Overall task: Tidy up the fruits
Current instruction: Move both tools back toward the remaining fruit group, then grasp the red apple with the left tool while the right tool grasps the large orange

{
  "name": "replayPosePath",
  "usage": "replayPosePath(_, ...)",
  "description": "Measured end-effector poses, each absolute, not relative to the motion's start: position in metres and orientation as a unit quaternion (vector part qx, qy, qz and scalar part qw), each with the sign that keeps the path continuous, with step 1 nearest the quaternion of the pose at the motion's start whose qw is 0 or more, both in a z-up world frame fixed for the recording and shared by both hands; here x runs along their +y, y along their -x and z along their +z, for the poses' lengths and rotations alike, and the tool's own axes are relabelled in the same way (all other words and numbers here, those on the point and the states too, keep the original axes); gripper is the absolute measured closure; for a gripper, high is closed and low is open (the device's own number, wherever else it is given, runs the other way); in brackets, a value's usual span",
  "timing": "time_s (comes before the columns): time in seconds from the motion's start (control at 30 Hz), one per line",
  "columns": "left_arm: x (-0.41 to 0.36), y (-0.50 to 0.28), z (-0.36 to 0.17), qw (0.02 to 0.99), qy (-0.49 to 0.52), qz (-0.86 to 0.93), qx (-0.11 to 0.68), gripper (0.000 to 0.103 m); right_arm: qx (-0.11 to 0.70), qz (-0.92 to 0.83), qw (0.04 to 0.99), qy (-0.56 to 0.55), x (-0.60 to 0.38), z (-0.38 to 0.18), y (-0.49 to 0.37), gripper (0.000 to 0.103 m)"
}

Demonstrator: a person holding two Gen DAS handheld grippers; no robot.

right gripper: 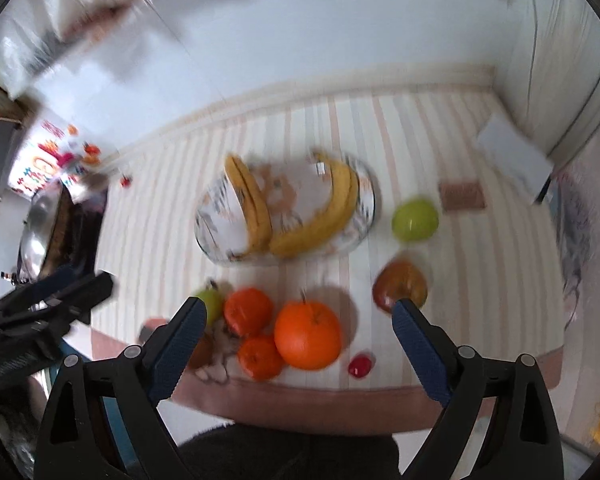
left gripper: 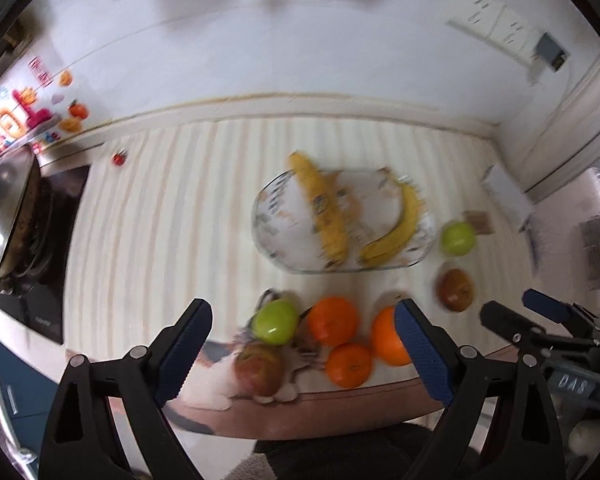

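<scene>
Both grippers, left (left gripper: 303,354) and right (right gripper: 298,350), hang spread and empty above the table edge. The oranges (right gripper: 307,334) lie right under the right gripper, so it looks better placed. The bowl (left gripper: 268,220) sits beyond them.

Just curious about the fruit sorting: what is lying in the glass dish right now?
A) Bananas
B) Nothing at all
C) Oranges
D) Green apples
A: only the bananas lie in the glass dish; the oranges and green apples sit outside it on the striped cloth.
</scene>
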State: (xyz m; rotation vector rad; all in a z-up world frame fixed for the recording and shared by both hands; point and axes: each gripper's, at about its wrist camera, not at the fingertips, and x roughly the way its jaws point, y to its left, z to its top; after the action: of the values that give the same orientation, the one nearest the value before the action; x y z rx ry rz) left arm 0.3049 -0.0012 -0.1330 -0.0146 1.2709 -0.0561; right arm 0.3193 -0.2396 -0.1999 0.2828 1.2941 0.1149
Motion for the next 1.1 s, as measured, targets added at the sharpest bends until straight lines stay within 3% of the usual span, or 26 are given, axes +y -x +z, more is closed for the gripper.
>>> replayPosePath(0.23,0.045,-0.294,-0.217,0.738,0.037,0.022,0.673,0.010,0.668,0.060,0.715,-0.197,-0.244,-0.294,-0.325,0.007)
replayPosePath(0.47,0.060,-0.277,-0.288,0.675,0.077,0.031,0.733,0.010,0.689,0.048,0.676,-0.258,-0.255,-0.341,-0.331,0.007)
replayPosePath(0.73,0.054,-0.272,-0.329,0.643,0.111,0.023,0.758,0.010,0.727,0.050,0.617,-0.296,-0.243,-0.402,-0.341,0.010)
replayPosePath(0.93,0.044,-0.273,-0.345,0.635,0.108,0.027,0.764,0.010,0.729,0.057,0.627,-0.268,-0.230,-0.406,-0.343,0.018)
replayPosePath(0.97,0.043,-0.273,-0.345,0.637,0.109,0.027,0.762,0.018,0.729,0.058,0.629,-0.264,-0.229,-0.405,-0.344,0.018)
replayPosePath(1.0,0.042,-0.274,-0.346,0.638,0.109,0.029,0.761,0.036,0.728,0.060,0.631,-0.260,-0.229,-0.404,-0.344,0.018)
replayPosePath(1.03,0.040,-0.275,-0.347,0.638,0.112,0.028,0.761,0.041,0.728,0.062,0.633,-0.257,-0.228,-0.404,-0.344,0.018)
replayPosePath(1.1,0.039,-0.275,-0.346,0.643,0.119,0.034,0.756,0.041,0.726,0.064,0.637,-0.253,-0.227,-0.402,-0.344,0.018)
